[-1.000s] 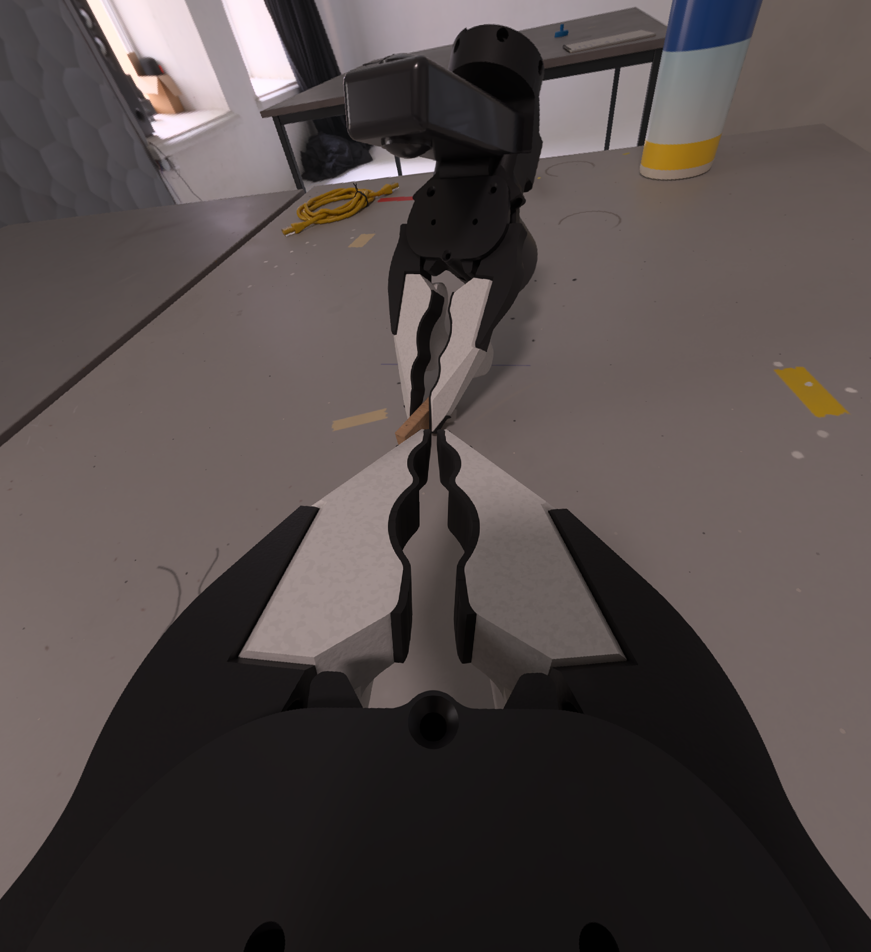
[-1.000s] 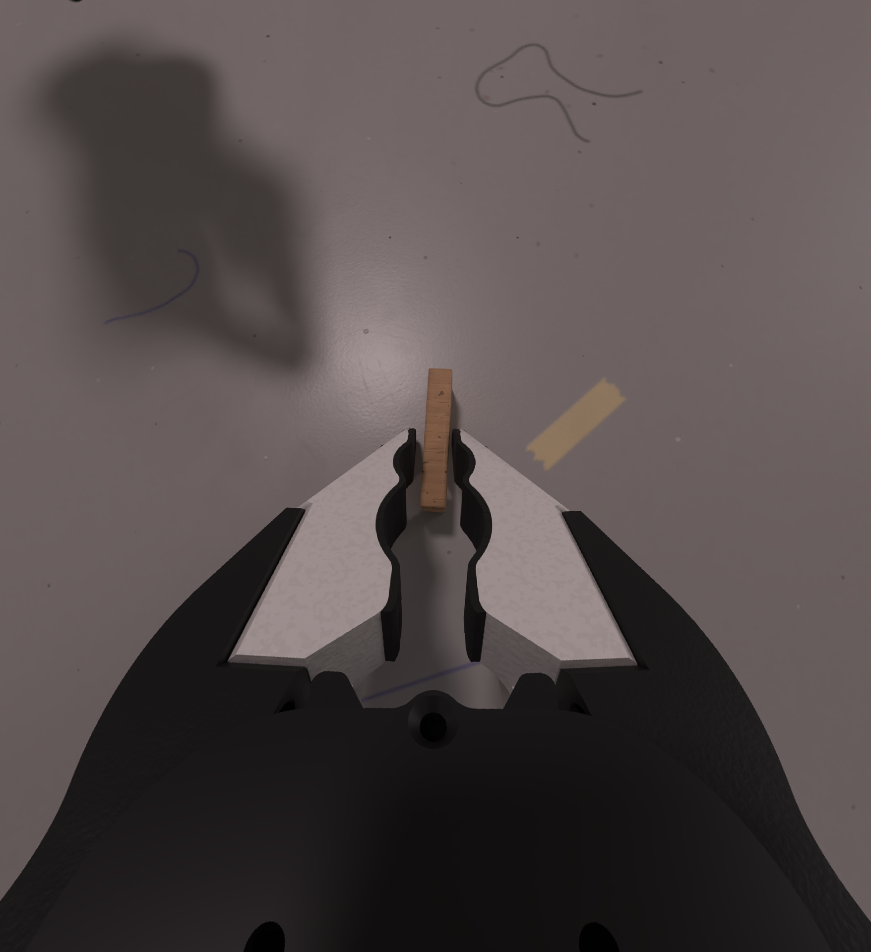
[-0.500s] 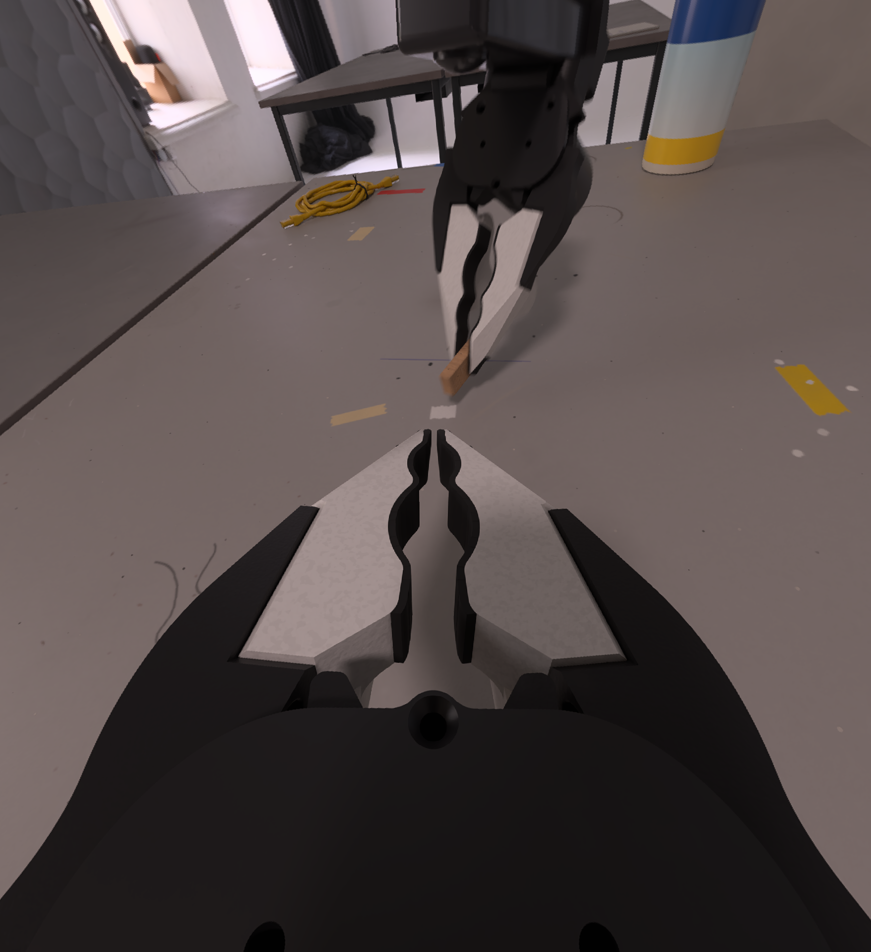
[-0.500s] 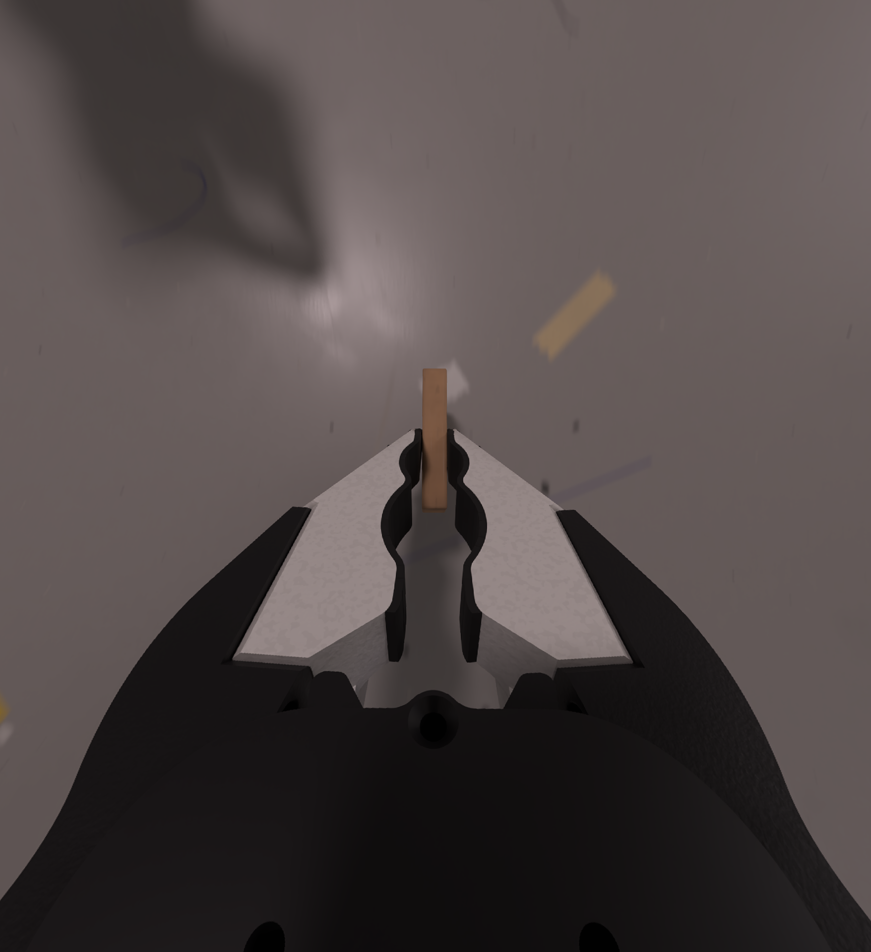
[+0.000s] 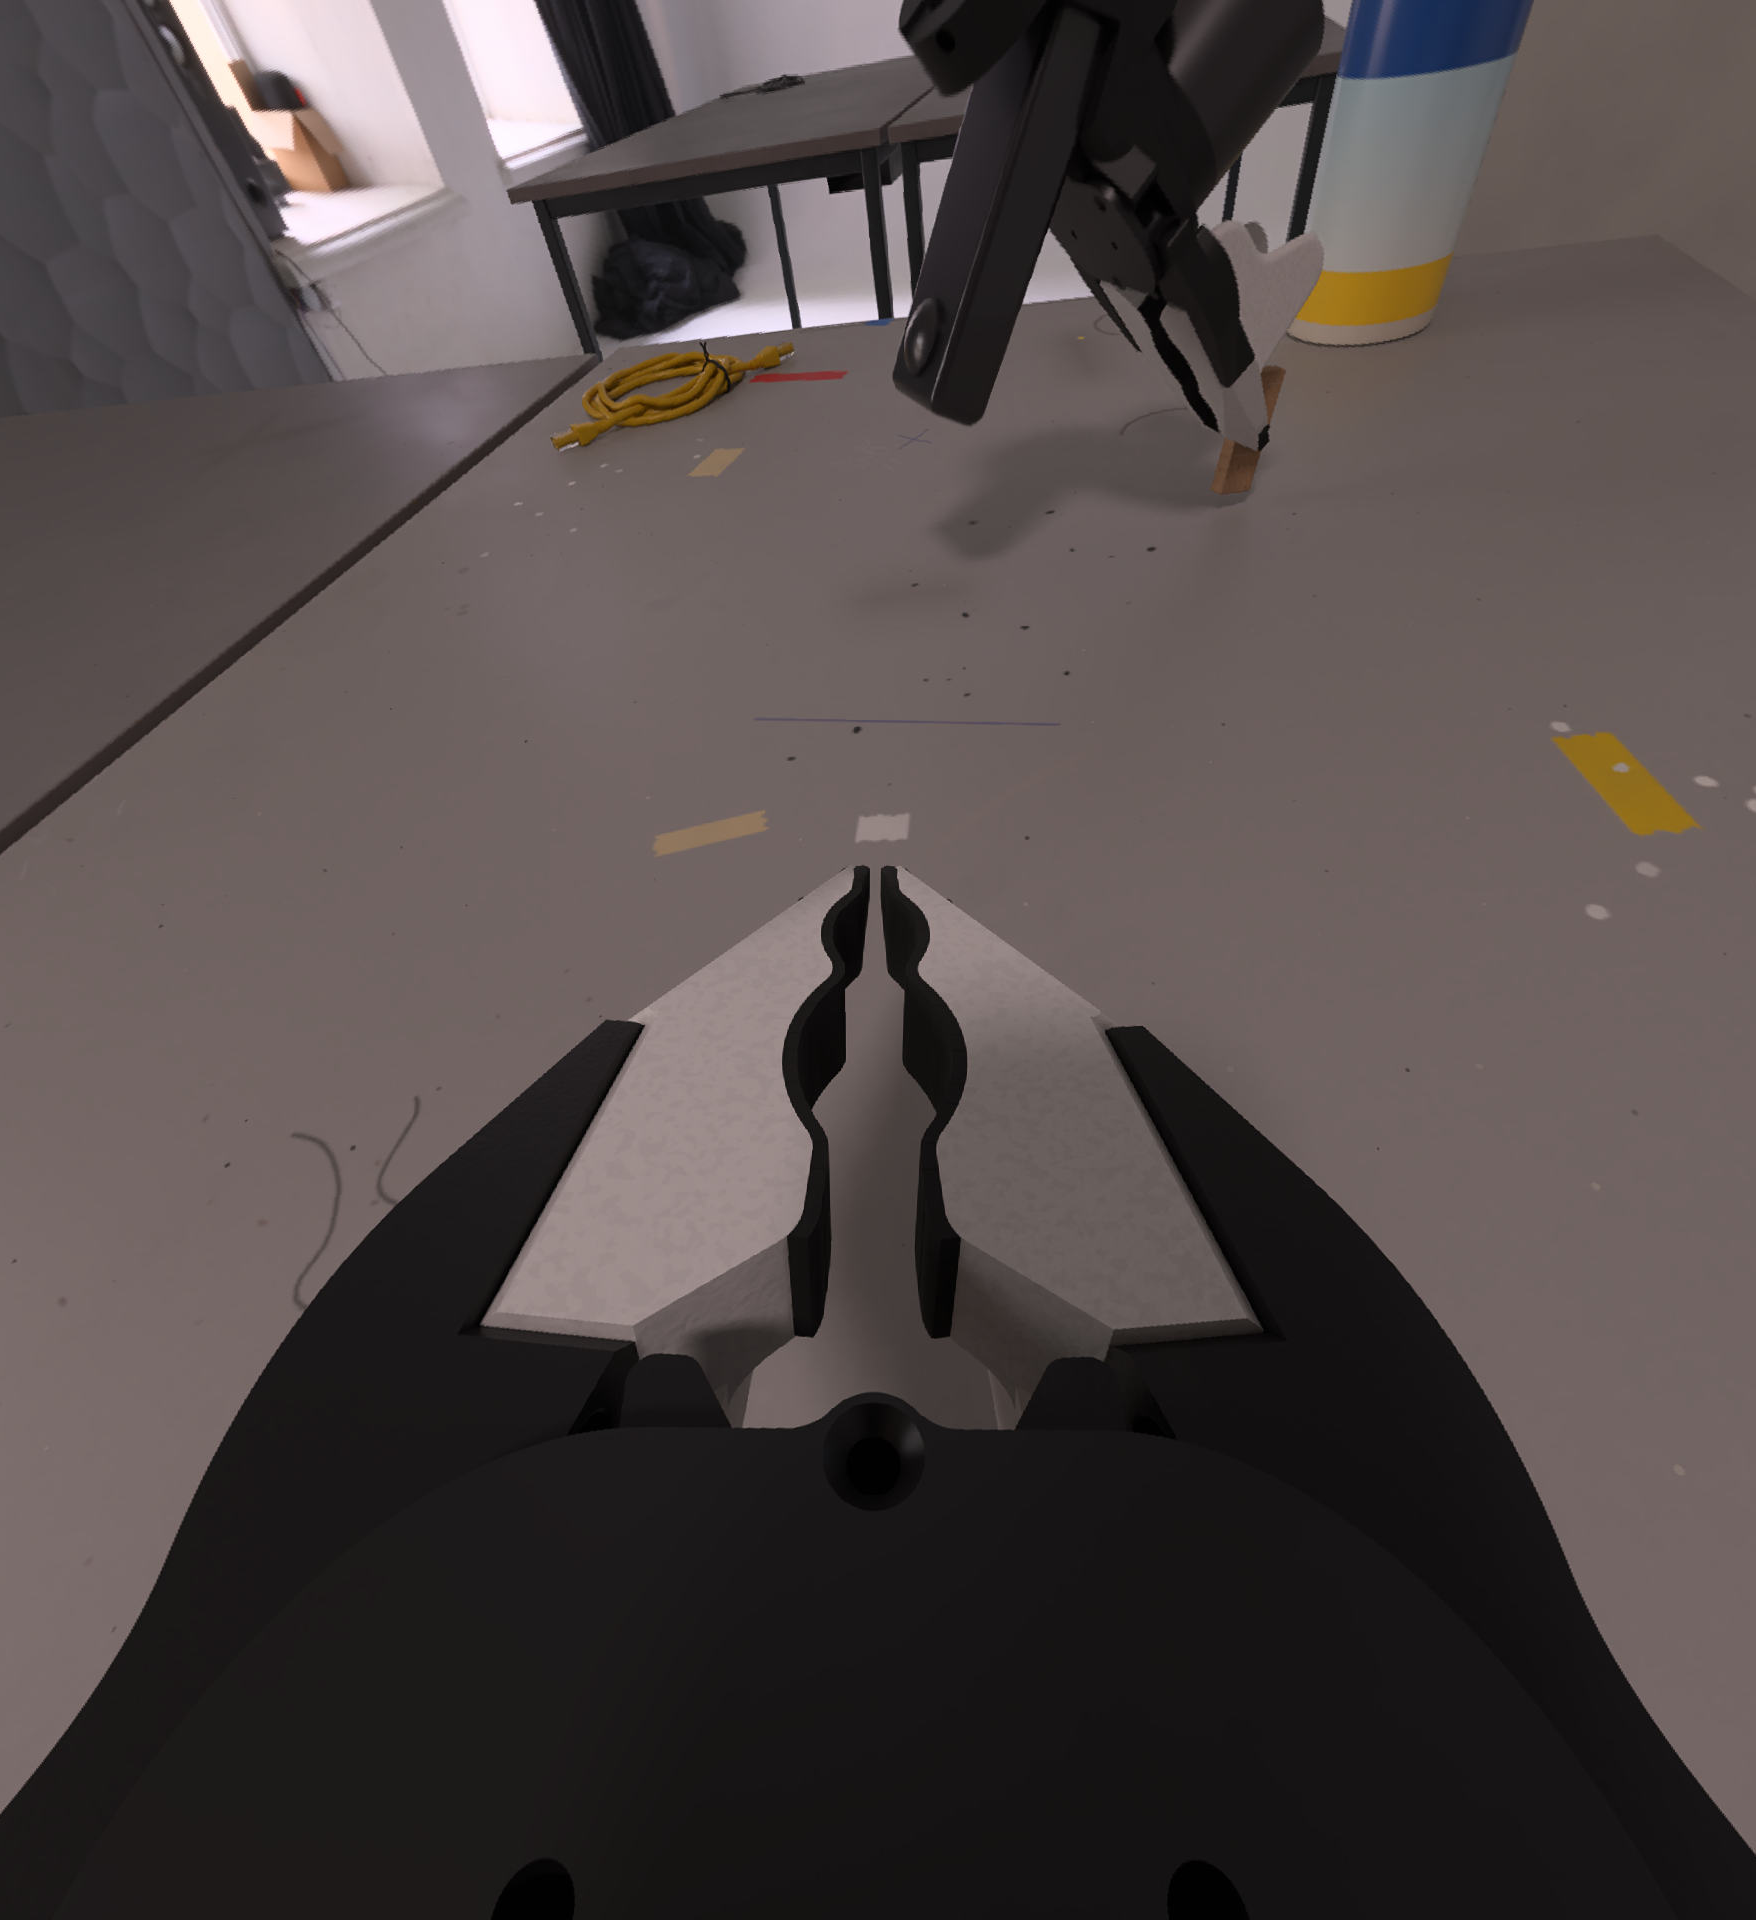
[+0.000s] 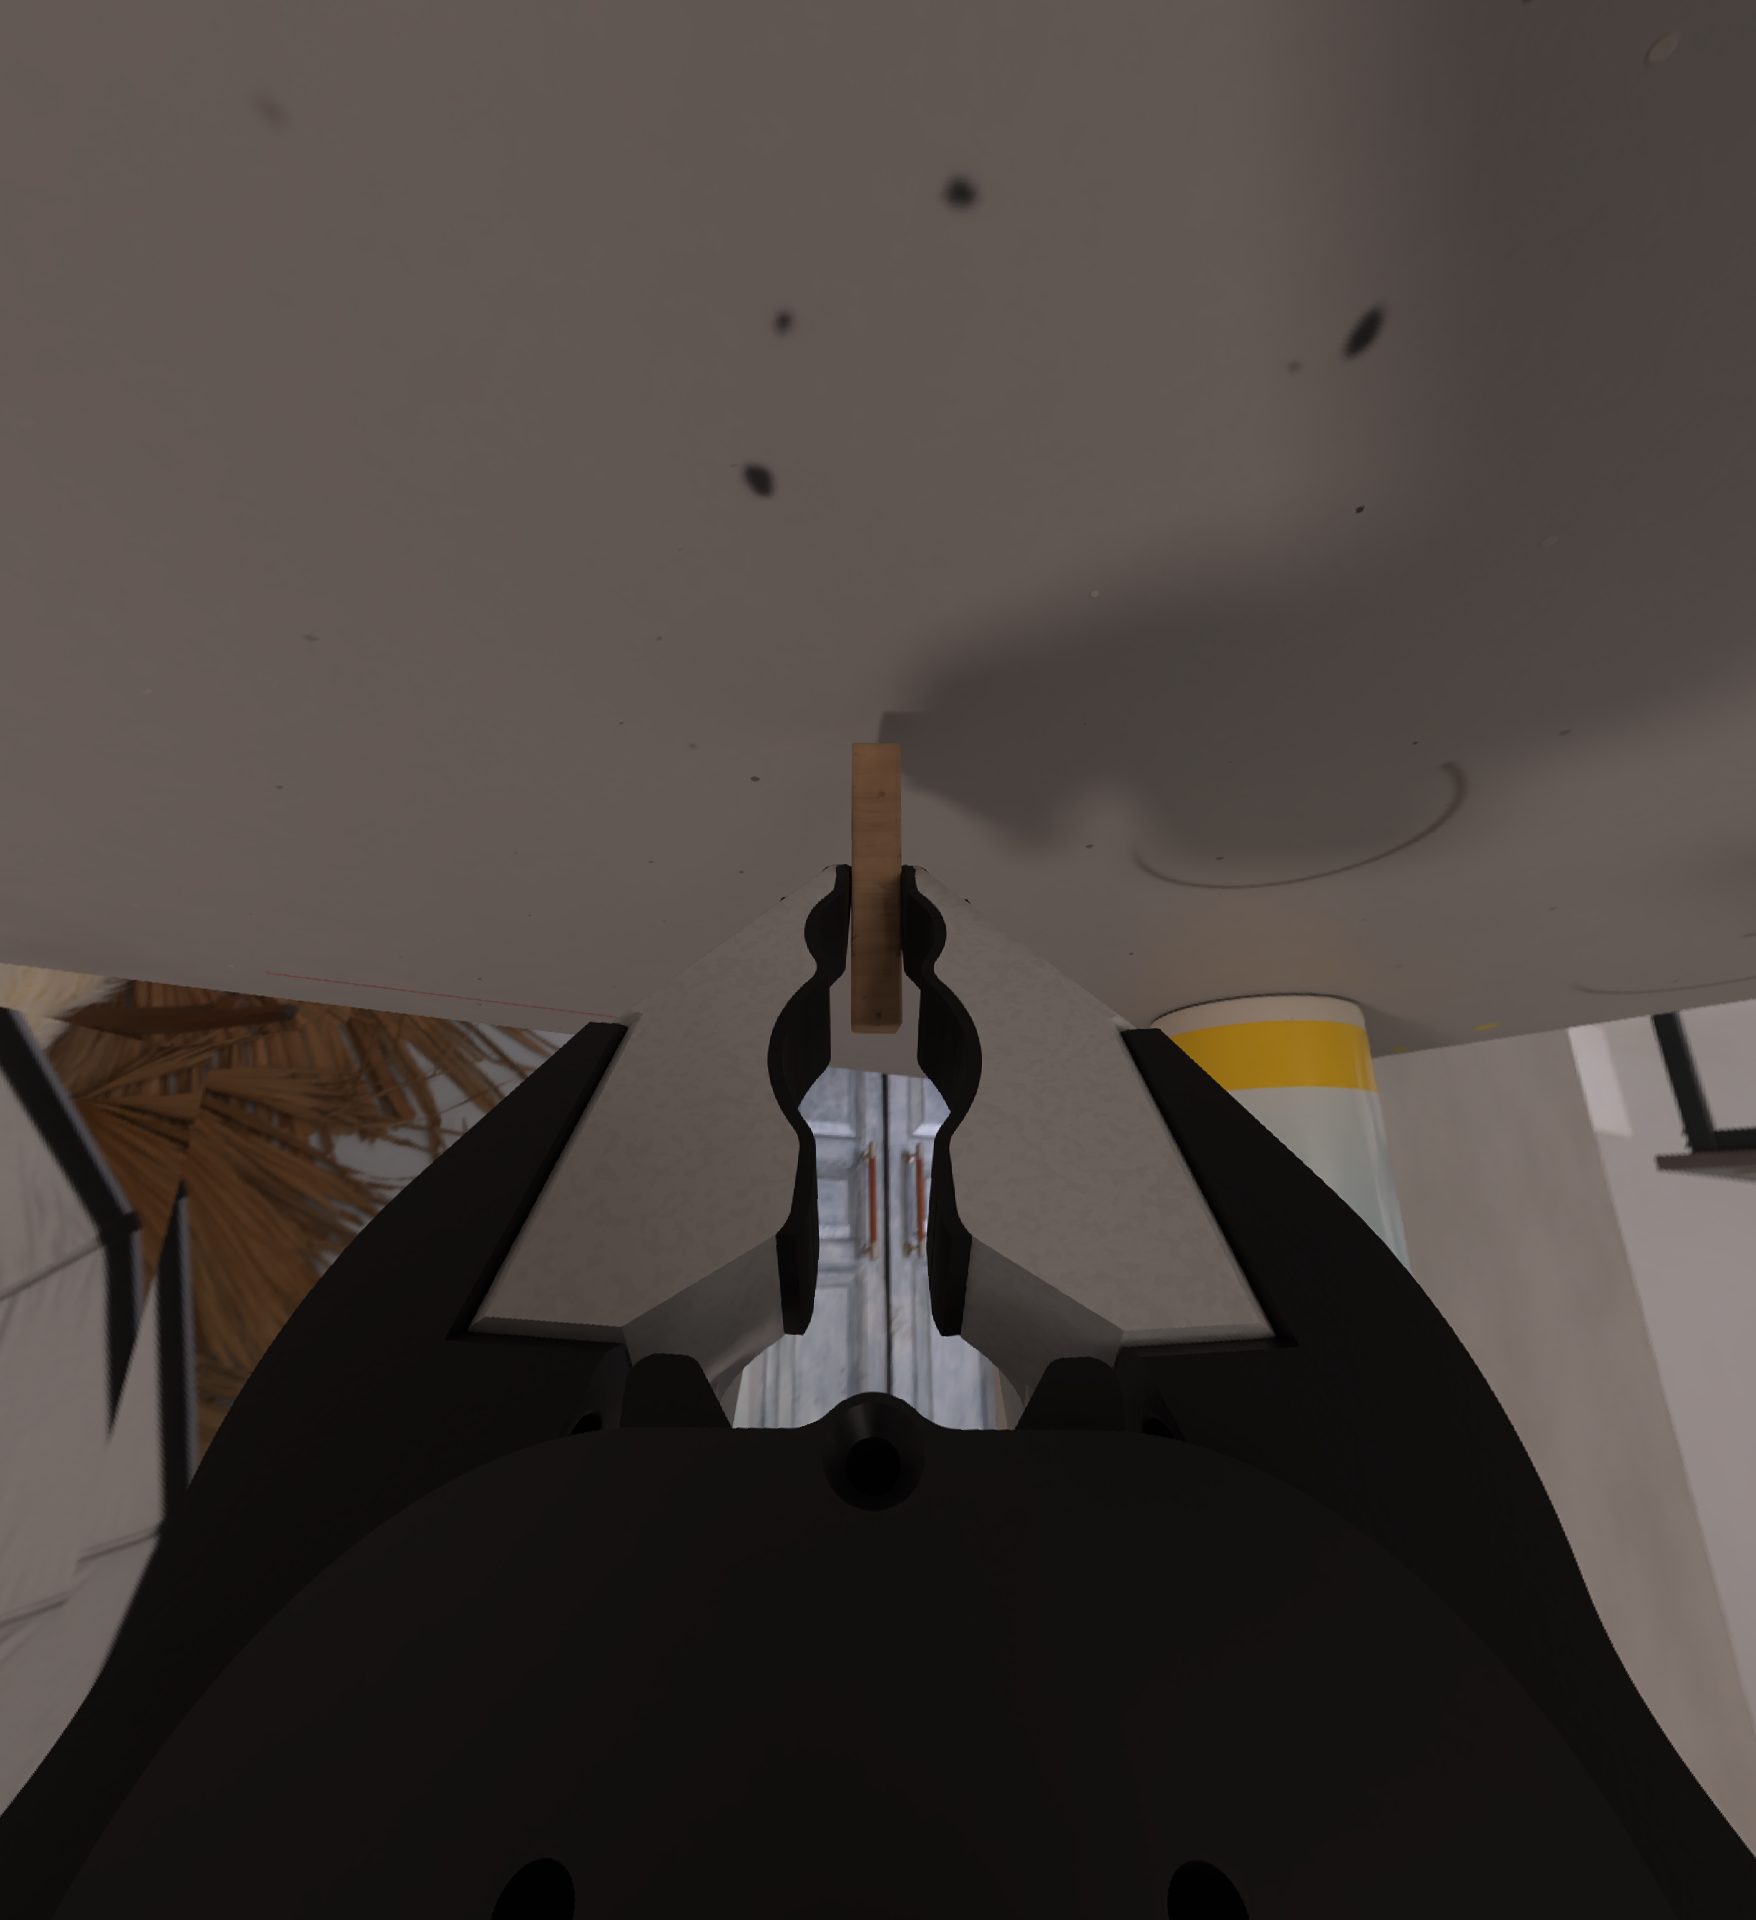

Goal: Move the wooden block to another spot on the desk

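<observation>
The right gripper (image 5: 1235, 416) has carried the block (image 5: 1238, 457) from the middle of the desk (image 5: 438, 727), close in front of the left gripper (image 5: 874, 883), out to the far right, near the striped column (image 5: 1393, 208). A second ago the block hung just ahead of the left gripper's tips, beside the tan tape (image 5: 710, 833); now it is well apart from both, and the white tape patch (image 5: 882, 827) it was lifted from lies bare. In the right wrist view the fingers are clamped on the block (image 6: 875, 883), which stands edge-on between the tips and juts out beyond them, and the view has tipped so that the desk (image 6: 541, 416) fills the top of the picture. From the left view the block's lower end looks to be touching the desk or just above it; I cannot tell which. The left gripper has not moved, its fingers nearly together with only a thin slit between the tips and nothing held. The transfer looks almost done: what remains, I judge, is to settle the block and let go.
</observation>
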`<action>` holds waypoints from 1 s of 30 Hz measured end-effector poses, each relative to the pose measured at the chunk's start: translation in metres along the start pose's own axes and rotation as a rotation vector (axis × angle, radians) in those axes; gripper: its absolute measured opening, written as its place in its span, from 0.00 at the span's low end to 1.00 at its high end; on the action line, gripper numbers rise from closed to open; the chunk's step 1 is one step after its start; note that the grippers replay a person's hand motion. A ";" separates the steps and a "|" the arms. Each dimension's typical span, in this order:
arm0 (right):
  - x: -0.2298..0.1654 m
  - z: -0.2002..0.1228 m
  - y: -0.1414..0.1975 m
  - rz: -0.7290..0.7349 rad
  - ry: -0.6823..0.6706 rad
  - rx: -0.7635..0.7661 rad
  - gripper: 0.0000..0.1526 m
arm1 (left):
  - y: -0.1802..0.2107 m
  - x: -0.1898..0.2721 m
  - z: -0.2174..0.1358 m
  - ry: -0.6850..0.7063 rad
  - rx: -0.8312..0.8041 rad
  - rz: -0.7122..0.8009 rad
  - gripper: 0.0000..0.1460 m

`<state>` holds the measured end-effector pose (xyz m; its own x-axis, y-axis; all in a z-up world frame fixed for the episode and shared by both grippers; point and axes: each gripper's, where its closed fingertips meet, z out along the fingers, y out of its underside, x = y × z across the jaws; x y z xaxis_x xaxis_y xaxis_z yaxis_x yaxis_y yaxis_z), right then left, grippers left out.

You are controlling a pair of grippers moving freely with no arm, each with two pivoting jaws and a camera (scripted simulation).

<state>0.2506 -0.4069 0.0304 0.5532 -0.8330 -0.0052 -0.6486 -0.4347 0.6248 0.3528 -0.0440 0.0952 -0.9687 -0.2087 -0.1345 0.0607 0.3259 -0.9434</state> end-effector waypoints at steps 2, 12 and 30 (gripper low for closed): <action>0.002 0.004 -0.001 0.022 -0.005 -0.025 0.06 | 0.000 0.000 0.000 0.000 -0.001 -0.001 0.01; 0.005 0.006 -0.003 0.006 0.011 -0.079 0.06 | 0.001 0.001 0.001 0.000 -0.007 0.005 0.01; 0.005 0.008 -0.001 -0.006 0.005 -0.099 0.06 | 0.001 0.001 0.001 -0.001 -0.008 0.009 0.01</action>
<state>0.2491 -0.4132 0.0235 0.5599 -0.8285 -0.0051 -0.5908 -0.4036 0.6986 0.3522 -0.0452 0.0935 -0.9678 -0.2072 -0.1431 0.0671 0.3354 -0.9397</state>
